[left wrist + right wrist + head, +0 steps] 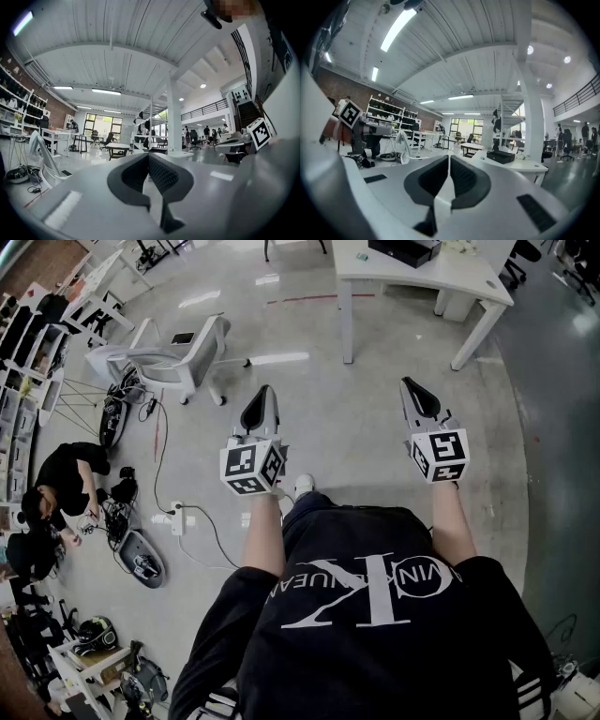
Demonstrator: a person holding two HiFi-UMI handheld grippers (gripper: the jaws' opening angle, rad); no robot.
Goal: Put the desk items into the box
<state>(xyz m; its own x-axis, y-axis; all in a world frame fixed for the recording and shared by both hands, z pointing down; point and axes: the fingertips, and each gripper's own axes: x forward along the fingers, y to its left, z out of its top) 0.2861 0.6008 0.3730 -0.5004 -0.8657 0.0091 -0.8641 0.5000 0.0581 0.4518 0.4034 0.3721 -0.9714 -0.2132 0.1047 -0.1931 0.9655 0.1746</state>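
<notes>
Black shirt [375,615] up close, left tongs [264,396] and right tongs [412,388] pinched shut, empty, probably since the far desk [417,276] isn't reached yet.

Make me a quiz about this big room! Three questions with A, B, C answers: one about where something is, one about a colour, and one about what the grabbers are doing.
1. Where is the black box?
A on the floor
B on the white desk
C on a shelf

2. What colour is the office chair?
A red
B white
C green

3. What are the left gripper and right gripper doing?
A both shut, empty
B both wide open
C holding a pen

Answers:
1 B, the box sits on the desktop ahead.
2 B, its seat and back are white.
3 A, each gripper view shows jaws together with nothing between.
</notes>
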